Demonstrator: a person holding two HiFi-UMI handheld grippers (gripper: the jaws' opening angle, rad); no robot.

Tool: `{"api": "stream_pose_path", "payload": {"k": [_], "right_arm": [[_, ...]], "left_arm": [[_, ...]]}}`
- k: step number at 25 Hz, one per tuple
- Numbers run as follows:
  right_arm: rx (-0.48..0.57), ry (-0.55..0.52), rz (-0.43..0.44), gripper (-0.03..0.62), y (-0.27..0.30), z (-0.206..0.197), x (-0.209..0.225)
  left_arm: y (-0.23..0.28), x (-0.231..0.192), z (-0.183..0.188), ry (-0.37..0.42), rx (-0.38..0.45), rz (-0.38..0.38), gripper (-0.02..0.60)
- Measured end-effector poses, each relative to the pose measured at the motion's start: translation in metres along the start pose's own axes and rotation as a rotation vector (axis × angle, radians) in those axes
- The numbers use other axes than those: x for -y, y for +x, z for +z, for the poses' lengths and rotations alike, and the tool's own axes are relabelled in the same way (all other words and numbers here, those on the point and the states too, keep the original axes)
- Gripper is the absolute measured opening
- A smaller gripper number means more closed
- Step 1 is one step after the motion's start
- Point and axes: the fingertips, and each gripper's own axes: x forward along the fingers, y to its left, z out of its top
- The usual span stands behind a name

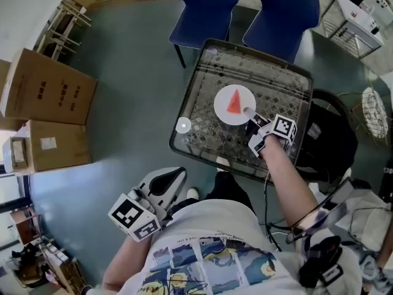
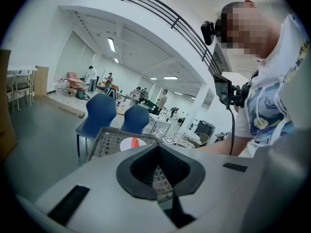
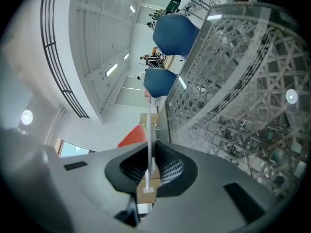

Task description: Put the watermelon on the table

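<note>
A red watermelon wedge (image 1: 234,102) lies on a round white plate (image 1: 221,109) over the glass-topped lattice table (image 1: 202,137). My right gripper (image 1: 252,119) is shut on the plate's near rim. In the right gripper view the plate (image 3: 150,140) runs edge-on between the pads, with the wedge (image 3: 133,137) to its left and the table (image 3: 233,106) to its right. My left gripper (image 1: 175,177) hangs shut and empty near the person's body, short of the table. Its own view looks past its closed jaws (image 2: 158,158) at the table (image 2: 108,141) and plate (image 2: 130,143).
Two blue chairs (image 1: 206,8) (image 1: 285,11) stand behind the table. Cardboard boxes (image 1: 49,88) are stacked at the left, and a black bin (image 1: 334,134) and a wire basket (image 1: 374,112) stand at the right. Several people stand far off in the hall.
</note>
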Motion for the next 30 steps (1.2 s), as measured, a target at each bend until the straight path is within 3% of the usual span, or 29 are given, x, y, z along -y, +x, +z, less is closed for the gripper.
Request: {"api": "stream_pose_path", "payload": {"k": [11, 19, 30], "right_arm": [[-0.051, 0.027, -0.097, 0.029, 0.083, 0.028, 0.054], [-0.063, 0.035, -0.159, 0.029, 0.122, 0.041, 0.087], [-0.080, 0.034, -0.210, 0.029, 0.126, 0.041, 0.108]], "left_arm": [[-0.001, -0.032, 0.009, -0.083, -0.016, 0.128, 0.008], [0.000, -0.055, 0.009, -0.131, -0.020, 0.173, 0.008], [0.002, -0.057, -0.001, -0.169, -0.018, 0.185, 0.008]]}}
